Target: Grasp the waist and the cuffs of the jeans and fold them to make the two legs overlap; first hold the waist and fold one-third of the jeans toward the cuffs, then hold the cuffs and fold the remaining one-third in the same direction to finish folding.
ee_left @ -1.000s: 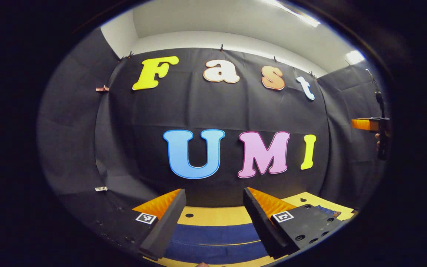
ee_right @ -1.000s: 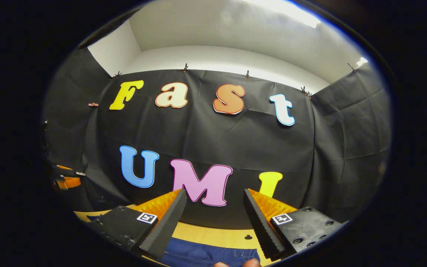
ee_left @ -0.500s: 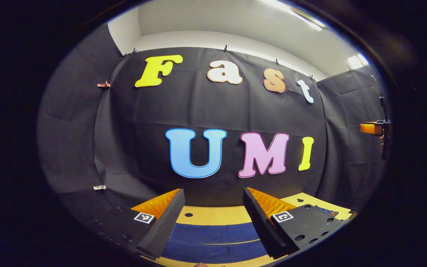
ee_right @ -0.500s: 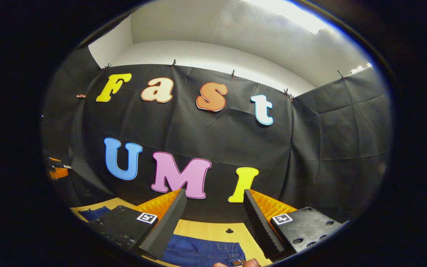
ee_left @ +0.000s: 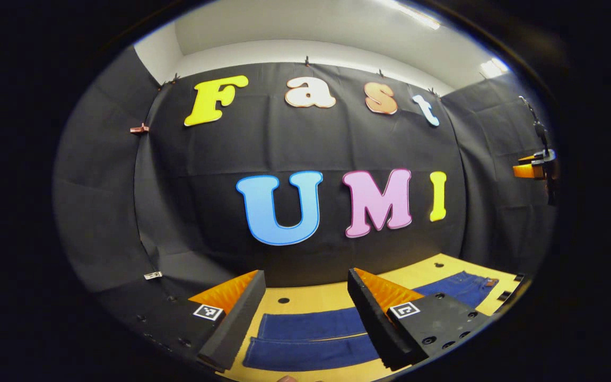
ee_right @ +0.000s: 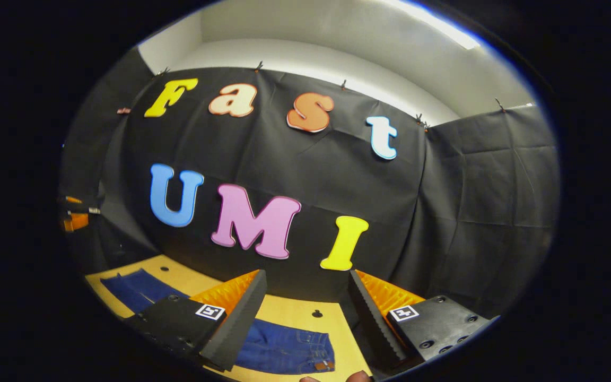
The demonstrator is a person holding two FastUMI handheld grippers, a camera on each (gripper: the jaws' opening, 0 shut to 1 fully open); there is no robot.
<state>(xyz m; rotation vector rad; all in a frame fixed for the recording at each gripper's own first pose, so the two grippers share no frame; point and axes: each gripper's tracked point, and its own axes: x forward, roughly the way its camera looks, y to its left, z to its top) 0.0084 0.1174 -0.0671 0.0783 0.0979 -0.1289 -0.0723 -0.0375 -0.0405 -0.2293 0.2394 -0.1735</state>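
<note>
Jeans (ee_left: 311, 339), blue denim: lying flat on the tabletop (ee_left: 316, 305), two legs side by side, cuffs below the left gripper (ee_left: 305, 313), waist end (ee_right: 305, 350) below the right gripper (ee_right: 305, 313). Tabletop: yellow-tan, with small dark holes, set against the black cloth wall (ee_left: 295, 138). Left gripper: jaws wide, holding nothing, above the cuffs. Right gripper: jaws wide, holding nothing, above the waist; also seen far right in the left gripper view (ee_left: 536, 170).
</note>
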